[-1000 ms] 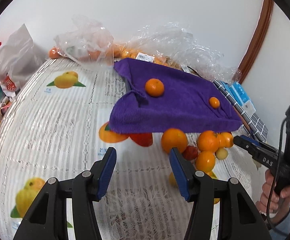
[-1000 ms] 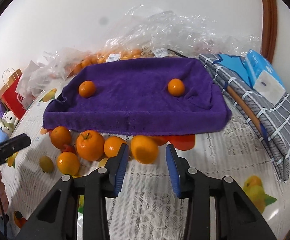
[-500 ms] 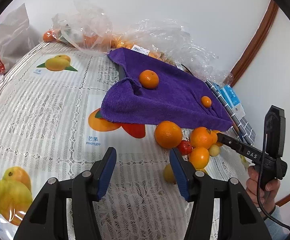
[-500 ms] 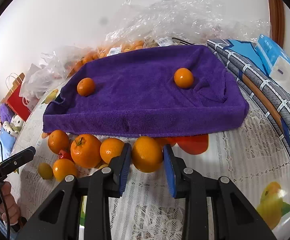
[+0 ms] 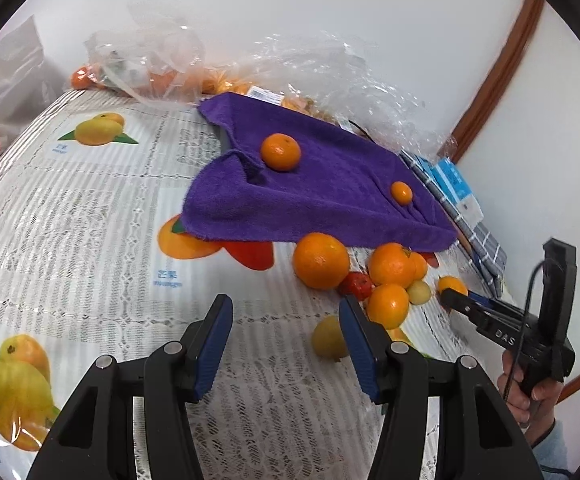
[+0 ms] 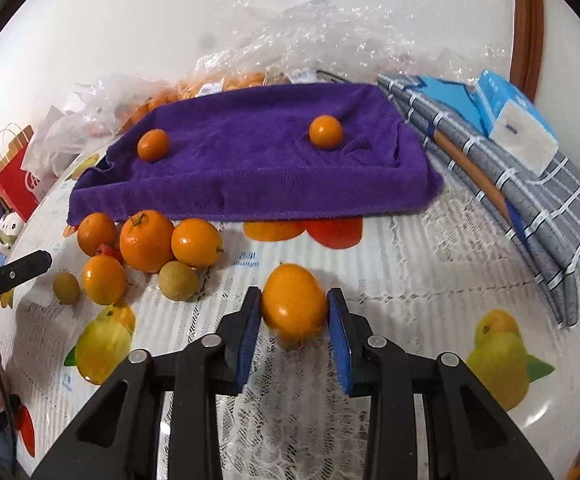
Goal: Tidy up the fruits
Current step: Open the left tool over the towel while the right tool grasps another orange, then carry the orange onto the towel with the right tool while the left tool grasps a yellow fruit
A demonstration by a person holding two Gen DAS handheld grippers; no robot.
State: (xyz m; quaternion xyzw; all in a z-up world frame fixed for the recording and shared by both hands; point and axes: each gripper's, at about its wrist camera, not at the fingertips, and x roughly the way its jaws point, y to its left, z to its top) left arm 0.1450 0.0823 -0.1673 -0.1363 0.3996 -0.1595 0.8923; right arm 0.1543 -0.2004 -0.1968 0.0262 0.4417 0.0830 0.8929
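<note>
My right gripper (image 6: pixel 293 304) is shut on an orange (image 6: pixel 293 307) and holds it above the tablecloth in front of the purple towel (image 6: pixel 257 160). Two small oranges (image 6: pixel 153 145) (image 6: pixel 325 132) rest on the towel. A cluster of oranges (image 6: pixel 145 240), a red fruit (image 6: pixel 107 251) and small yellow-green fruits (image 6: pixel 177 280) lies to the left. My left gripper (image 5: pixel 285 328) is open and empty, hovering over the cloth near that cluster (image 5: pixel 390 268). The right gripper (image 5: pixel 456 294) with its orange (image 5: pixel 452 283) shows at the right of the left wrist view.
Clear plastic bags of oranges (image 6: pixel 225 80) lie behind the towel by the wall. A grey checked cloth (image 6: pixel 530 184) with a blue tissue pack (image 6: pixel 510 120) lies to the right. A red bag (image 6: pixel 17 176) stands at the far left. The tablecloth (image 5: pixel 69 220) has printed fruit.
My right gripper closed on the orange in front of the towel, lifted it and drew back with it. My left gripper shifted slightly, staying open.
</note>
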